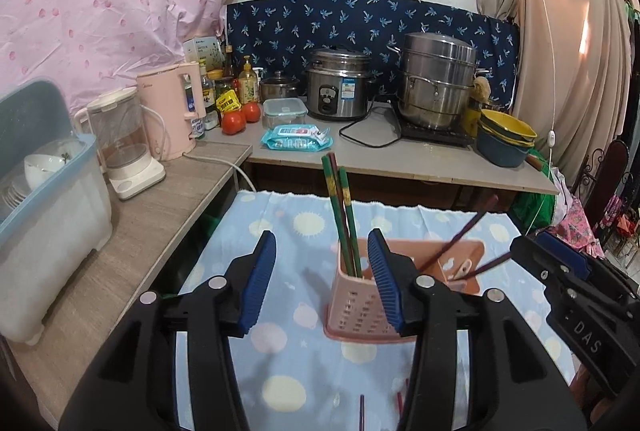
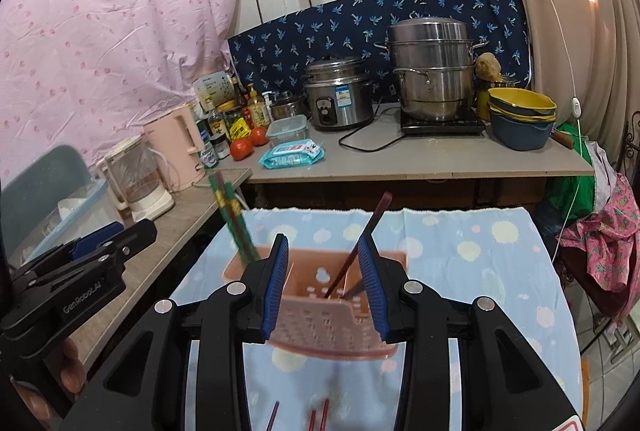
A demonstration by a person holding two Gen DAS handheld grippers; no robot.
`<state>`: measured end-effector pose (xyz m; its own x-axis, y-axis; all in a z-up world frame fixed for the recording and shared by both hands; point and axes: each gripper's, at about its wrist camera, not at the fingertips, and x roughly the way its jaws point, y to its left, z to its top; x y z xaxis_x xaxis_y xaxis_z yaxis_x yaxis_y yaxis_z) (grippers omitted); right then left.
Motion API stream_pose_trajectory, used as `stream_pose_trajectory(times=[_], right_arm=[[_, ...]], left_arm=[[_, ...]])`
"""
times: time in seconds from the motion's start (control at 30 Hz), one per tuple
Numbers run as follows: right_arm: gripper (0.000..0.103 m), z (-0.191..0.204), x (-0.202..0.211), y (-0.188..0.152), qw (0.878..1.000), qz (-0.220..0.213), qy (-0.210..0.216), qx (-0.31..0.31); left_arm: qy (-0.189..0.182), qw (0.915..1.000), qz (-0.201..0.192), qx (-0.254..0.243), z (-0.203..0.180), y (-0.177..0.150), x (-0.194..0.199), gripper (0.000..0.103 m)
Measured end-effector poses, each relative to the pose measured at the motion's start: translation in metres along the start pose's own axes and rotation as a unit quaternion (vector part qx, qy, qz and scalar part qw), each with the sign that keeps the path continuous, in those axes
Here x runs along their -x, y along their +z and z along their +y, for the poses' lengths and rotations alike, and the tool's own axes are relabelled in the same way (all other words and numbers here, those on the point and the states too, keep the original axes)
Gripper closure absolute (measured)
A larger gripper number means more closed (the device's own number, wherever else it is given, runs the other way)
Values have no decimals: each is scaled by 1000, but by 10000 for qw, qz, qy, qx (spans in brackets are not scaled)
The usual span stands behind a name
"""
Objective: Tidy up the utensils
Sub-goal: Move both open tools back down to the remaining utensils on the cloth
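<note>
A pink perforated utensil holder [image 1: 360,311] stands on the blue dotted cloth. Green chopsticks [image 1: 342,215] lean in its left compartment and dark red chopsticks [image 1: 460,243] in its right one. My left gripper [image 1: 322,271] hangs open just before the holder's left end, with nothing between its pads. In the right wrist view my right gripper [image 2: 324,271] is open over the holder [image 2: 320,323], and a dark red chopstick [image 2: 368,235] stands beyond its pads, untouched. Each gripper shows in the other's view: the right gripper [image 1: 532,245] and the left gripper [image 2: 136,231]. Loose dark red chopsticks [image 2: 320,415] lie on the cloth below.
A grey counter [image 1: 400,159] behind the cloth carries a rice cooker [image 1: 340,87], a steel steamer pot [image 1: 436,79], stacked bowls [image 1: 504,139], tomatoes and bottles. On the left shelf stand a pink kettle [image 1: 172,111], a clear jug and a dish box [image 1: 48,199].
</note>
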<state>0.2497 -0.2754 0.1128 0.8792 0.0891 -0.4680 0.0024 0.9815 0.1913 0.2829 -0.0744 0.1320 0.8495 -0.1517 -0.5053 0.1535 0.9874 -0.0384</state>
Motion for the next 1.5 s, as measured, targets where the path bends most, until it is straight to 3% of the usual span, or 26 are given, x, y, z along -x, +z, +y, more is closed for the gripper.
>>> stream_pose_trajectory(times=[0.2,0.47,0.97,1.33,1.5], right_arm=[[66,11,22,-44,9996,207,-86,146],[66,2,41,-115,9964,819,-115,-208],[66,8,64,-229,9844,1684,-492,-159],[66,11,68,-264,9782,2006,-492,-225],[76,15,65,-271,9763,2117,-393,-213]], left_arm=[[61,9997,256,29,8,-38,15,54],[26,9967,804,100,19,-97,22,54],[-51,9831,1825,-103,18,-211,37,54],[-296,9739,2246,-153,7,-252,46,54],[-369,9723,2300,-189,3,-257,49,54]])
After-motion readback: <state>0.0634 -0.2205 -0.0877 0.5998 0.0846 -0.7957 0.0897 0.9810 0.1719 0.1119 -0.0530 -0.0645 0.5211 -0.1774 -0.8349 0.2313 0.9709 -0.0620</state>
